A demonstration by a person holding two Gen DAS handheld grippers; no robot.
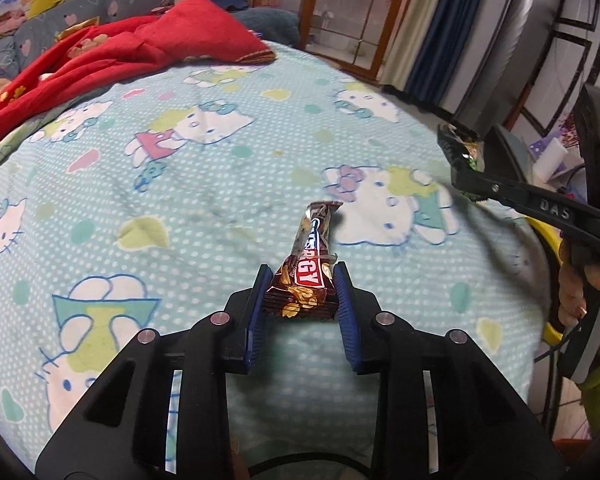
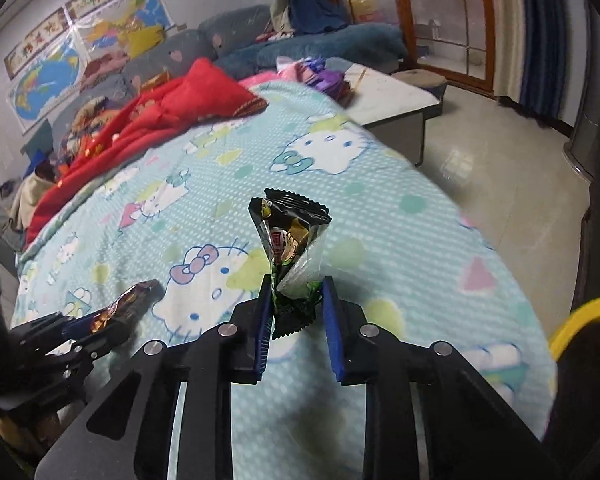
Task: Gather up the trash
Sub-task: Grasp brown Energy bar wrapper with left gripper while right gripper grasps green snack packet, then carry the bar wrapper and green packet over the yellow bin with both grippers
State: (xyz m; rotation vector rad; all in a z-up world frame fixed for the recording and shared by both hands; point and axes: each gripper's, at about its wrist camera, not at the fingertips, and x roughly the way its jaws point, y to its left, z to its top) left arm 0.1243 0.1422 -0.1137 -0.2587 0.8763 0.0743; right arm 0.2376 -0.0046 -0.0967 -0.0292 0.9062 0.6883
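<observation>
My left gripper (image 1: pixel 300 276) is shut on a brown energy bar wrapper (image 1: pixel 310 264), which points away from me above the bed. My right gripper (image 2: pixel 295 286) is shut on a crumpled black and green snack wrapper (image 2: pixel 289 240), held upright above the bed. The right gripper also shows in the left wrist view (image 1: pixel 466 168) at the right edge, with its wrapper (image 1: pixel 454 142). The left gripper shows in the right wrist view (image 2: pixel 83 326) at the lower left, with the bar wrapper (image 2: pixel 123 304) in it.
The bed carries a light blue cartoon-cat blanket (image 1: pixel 179 184) and a red quilt (image 1: pixel 111 52) at its far side. A yellow-rimmed bin (image 2: pixel 584 316) stands at the bed's right. A low table (image 2: pixel 392 96), tiled floor (image 2: pixel 492 176) and glass doors lie beyond.
</observation>
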